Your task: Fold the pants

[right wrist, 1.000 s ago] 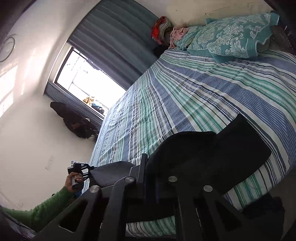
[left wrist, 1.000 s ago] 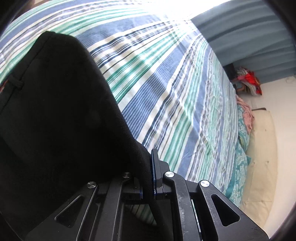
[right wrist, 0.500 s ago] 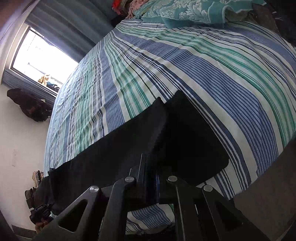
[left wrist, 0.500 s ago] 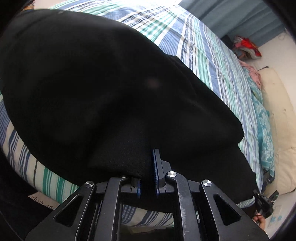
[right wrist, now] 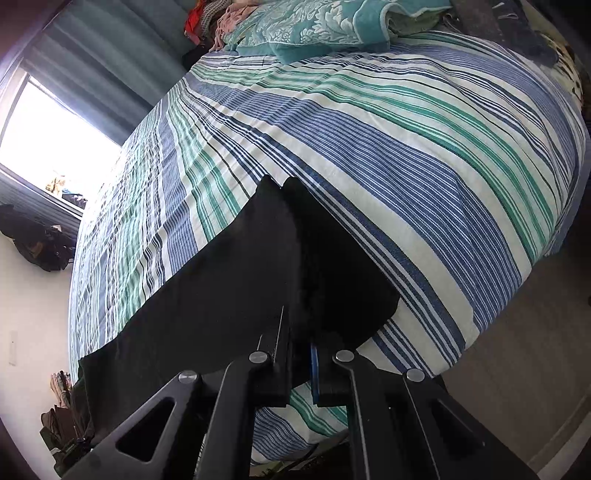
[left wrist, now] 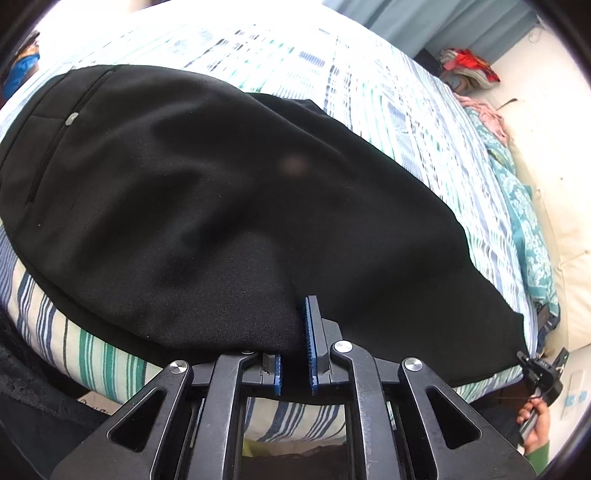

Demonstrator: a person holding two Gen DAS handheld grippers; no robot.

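Black pants (left wrist: 207,192) lie flat along the front edge of the striped bed (left wrist: 369,96). Their waist and a zipped pocket are at the upper left of the left wrist view. My left gripper (left wrist: 300,319) is at the bed's edge, shut on a fold of the black cloth that covers its left finger. In the right wrist view the leg ends (right wrist: 258,258) lie side by side on the bed (right wrist: 406,155), hems pointing away. My right gripper (right wrist: 299,334) is shut on the cloth near those hems. It also shows as the right gripper (left wrist: 541,371) at the pants' far end, held by a hand with a green sleeve.
A teal patterned pillow (right wrist: 314,26) and a heap of clothes (left wrist: 467,68) lie at the head of the bed. A bright window (right wrist: 48,147) with grey-blue curtains is on the far side. Bare floor (right wrist: 524,350) runs past the bed's corner. Dark bags (right wrist: 33,240) hang on the wall.
A second ago the pants hung lifted between the grippers. Both grippers came down toward the bed's front edge, and the pants now lie spread flat on it.
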